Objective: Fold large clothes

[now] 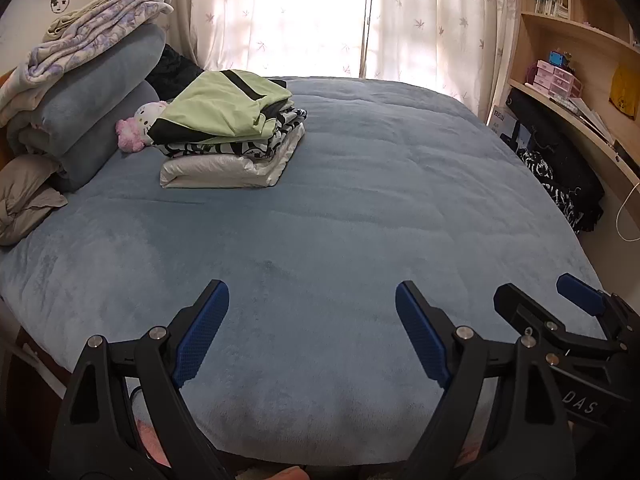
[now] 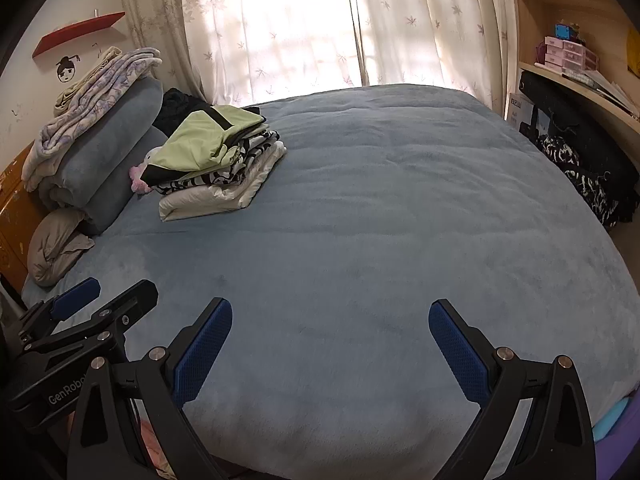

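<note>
Both claws hover side by side over the near edge of the bed (image 1: 340, 208), pointing down at an angle toward the blue blanket that covers it.

Left claw (image 1: 312, 320): fingers spread wide, nothing between the blue pads (image 1: 202, 332). No contact with fabric is visible.

Right claw (image 2: 330, 340): fingers spread wide, nothing between them. In the left wrist view it appears just beside the left claw, at the right edge.

The stack of folded clothes (image 1: 236, 136) lies on the far left part of the bed, well apart from both claws. A light green garment (image 2: 200, 144) is on top, a black-and-white patterned piece under it, a white piece at the bottom.

A soft toy (image 1: 138, 124) lies just beside the stack, against rolled grey-blue bedding (image 1: 96, 92). Curtains (image 2: 280, 28) hang behind the bed.
</note>
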